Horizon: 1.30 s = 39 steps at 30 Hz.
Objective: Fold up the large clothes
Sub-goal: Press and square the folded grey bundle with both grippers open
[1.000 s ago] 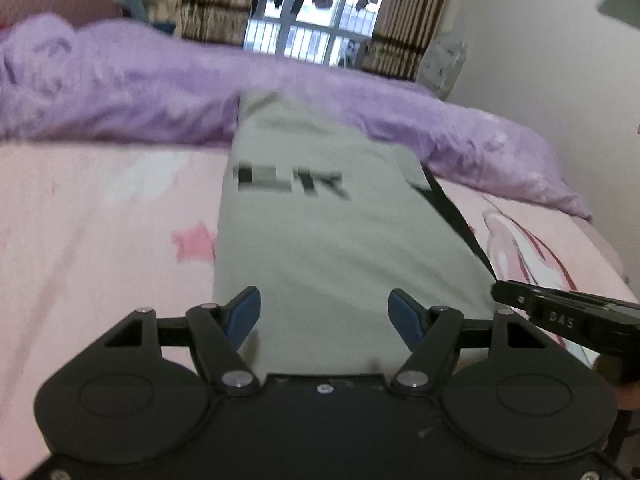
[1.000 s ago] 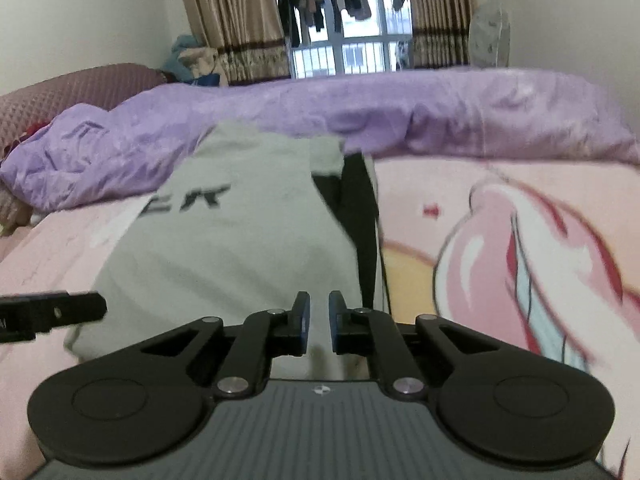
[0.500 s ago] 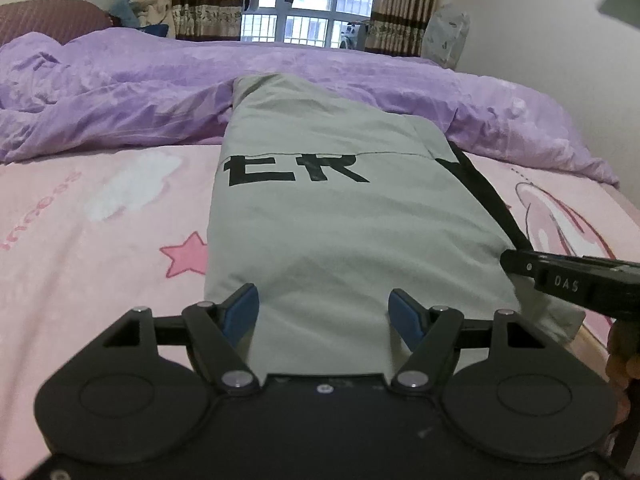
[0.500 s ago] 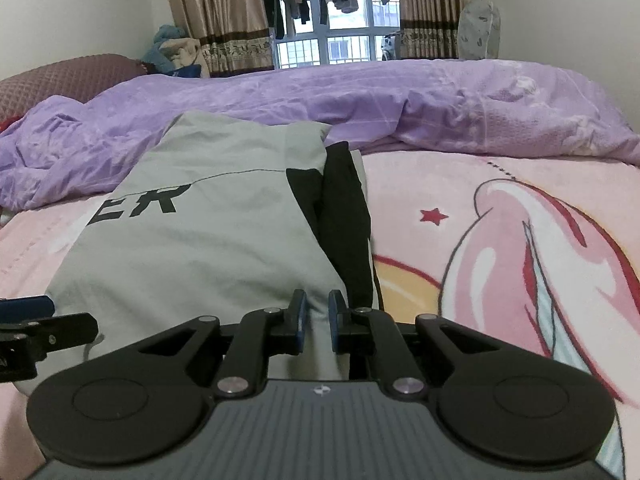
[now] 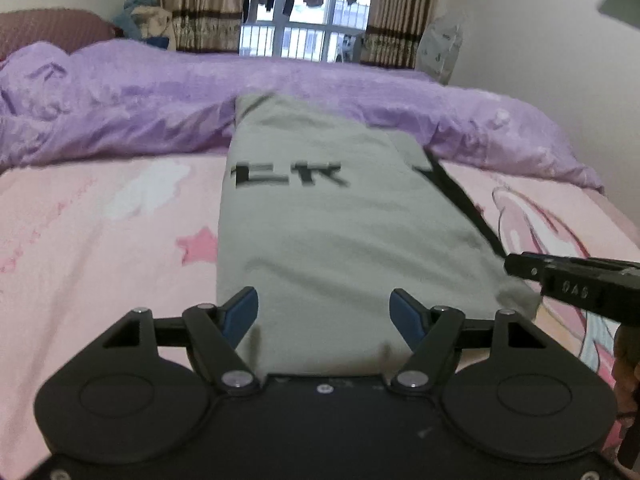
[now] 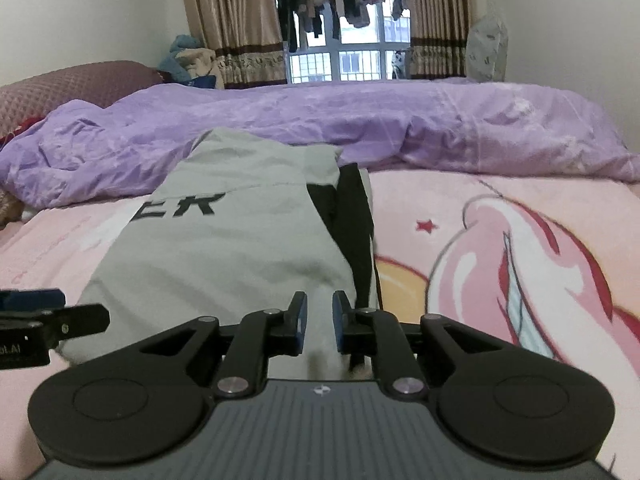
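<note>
Black block letters "ER" stand printed on the grey garment (image 6: pixel 224 248) (clear in the right wrist view, smeared by blur in the left). The side of the right gripper (image 5: pixel 576 288) bears small characters reading roughly "0A5", too soft to be sure of

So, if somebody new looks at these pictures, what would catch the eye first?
First the long grey garment with black letters, folded into a strip down the middle of the pink cartoon bedsheet. Behind it, a crumpled purple duvet lies across the bed. The left gripper stands open over the garment's near end.
</note>
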Each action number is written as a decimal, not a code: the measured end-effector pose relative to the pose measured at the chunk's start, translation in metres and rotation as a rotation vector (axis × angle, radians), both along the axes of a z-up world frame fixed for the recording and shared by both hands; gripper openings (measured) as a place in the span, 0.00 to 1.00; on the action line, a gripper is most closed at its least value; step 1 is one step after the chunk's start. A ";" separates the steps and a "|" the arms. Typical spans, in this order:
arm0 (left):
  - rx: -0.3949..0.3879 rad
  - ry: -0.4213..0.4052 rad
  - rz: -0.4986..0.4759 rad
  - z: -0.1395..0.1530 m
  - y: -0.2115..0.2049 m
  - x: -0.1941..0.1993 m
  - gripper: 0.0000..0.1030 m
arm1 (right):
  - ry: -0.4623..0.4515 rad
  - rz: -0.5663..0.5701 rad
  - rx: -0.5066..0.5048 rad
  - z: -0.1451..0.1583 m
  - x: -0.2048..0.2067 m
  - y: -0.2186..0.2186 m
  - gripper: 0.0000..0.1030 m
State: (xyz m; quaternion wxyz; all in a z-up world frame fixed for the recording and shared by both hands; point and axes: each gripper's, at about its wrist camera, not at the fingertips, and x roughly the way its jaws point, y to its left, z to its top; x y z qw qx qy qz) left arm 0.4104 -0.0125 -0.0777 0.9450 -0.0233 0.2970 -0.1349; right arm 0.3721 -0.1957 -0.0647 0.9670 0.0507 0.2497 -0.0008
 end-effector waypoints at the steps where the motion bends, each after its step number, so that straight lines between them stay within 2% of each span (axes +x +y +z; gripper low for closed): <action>1: 0.001 0.014 0.004 -0.005 0.001 -0.001 0.70 | 0.006 -0.002 0.005 -0.001 -0.001 -0.002 0.17; 3: -0.004 0.045 0.011 -0.018 0.003 0.001 0.70 | 0.024 -0.013 0.006 -0.006 -0.001 -0.003 0.17; 6: 0.024 0.023 0.005 -0.025 -0.001 -0.002 0.71 | 0.046 -0.024 0.010 -0.015 0.001 -0.006 0.17; 15: 0.009 0.015 -0.002 -0.036 -0.003 0.001 0.74 | 0.053 -0.029 0.011 -0.026 0.004 -0.007 0.17; 23: 0.004 0.037 -0.016 -0.020 -0.001 0.006 0.74 | 0.059 -0.022 0.000 -0.019 0.004 -0.006 0.18; 26: -0.044 0.035 -0.003 -0.006 0.004 0.017 0.74 | 0.030 -0.006 0.021 -0.007 0.008 -0.006 0.18; 30: -0.049 0.000 0.020 0.006 0.004 0.042 0.74 | -0.004 -0.003 0.006 0.006 0.027 -0.002 0.18; 34: -0.036 0.042 0.027 -0.003 -0.001 0.067 0.73 | 0.039 -0.012 -0.002 -0.001 0.056 -0.002 0.18; 36: -0.015 0.019 0.026 -0.006 -0.005 0.066 0.73 | 0.070 -0.010 0.004 -0.011 0.065 -0.002 0.18; 39: 0.007 0.016 0.026 -0.012 -0.009 0.065 0.73 | 0.068 -0.009 -0.009 -0.017 0.064 0.000 0.18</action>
